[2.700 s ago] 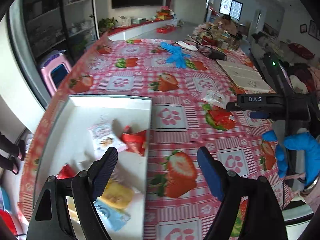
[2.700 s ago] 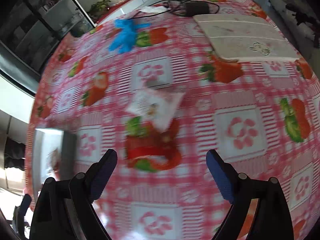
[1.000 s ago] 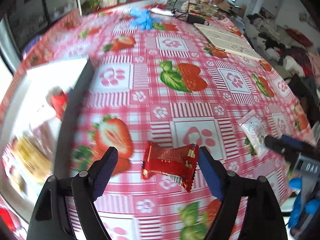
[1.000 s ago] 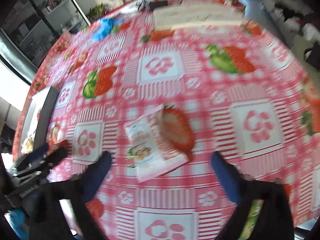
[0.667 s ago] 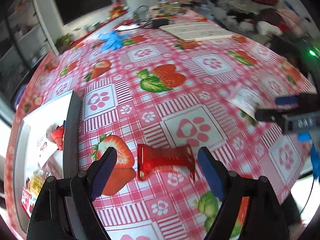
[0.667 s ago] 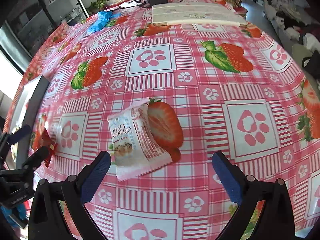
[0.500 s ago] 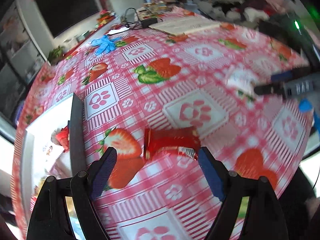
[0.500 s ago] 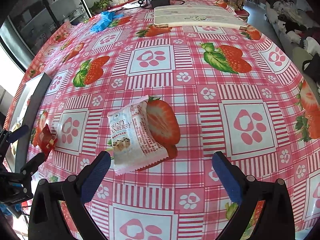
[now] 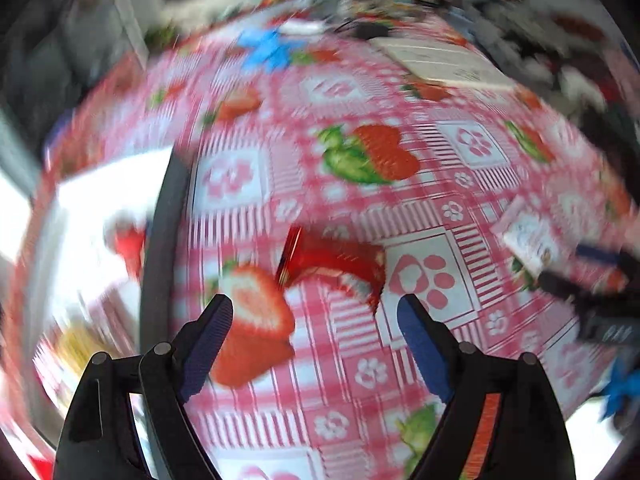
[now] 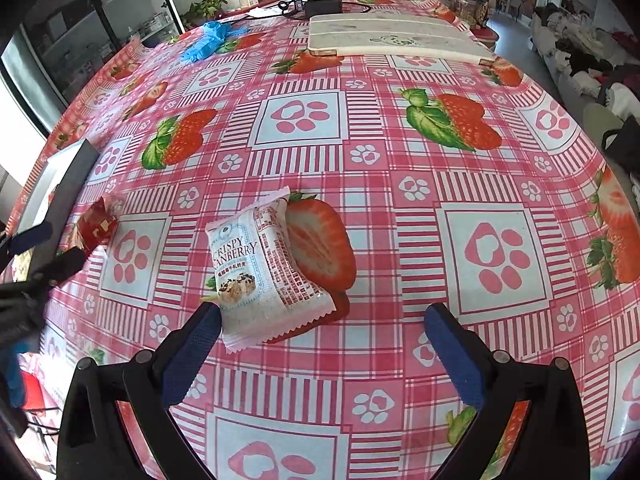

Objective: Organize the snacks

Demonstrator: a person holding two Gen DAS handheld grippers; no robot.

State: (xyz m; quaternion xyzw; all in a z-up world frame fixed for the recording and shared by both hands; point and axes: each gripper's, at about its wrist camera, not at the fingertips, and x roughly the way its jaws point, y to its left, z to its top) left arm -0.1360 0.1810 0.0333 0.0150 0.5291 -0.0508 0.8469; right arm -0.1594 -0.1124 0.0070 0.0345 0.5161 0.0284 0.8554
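Left tongs: wide apart, holding nothing.
Red snack: flat on the tabletop, just ahead of them.
Right tongs: wide apart, holding nothing.
White snack: on the tabletop, near the left finger.
Tray: left of the red snack, snacks inside.
Blue gloves: far back.
White board: far back, well away.

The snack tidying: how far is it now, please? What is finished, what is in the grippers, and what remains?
Done: several snacks already lie in the white tray, though blurred. In hand: nothing; the left gripper is open before the red packet, and the right gripper is open at the white cranberry packet. Left: both packets still lie on the tablecloth, outside the tray.
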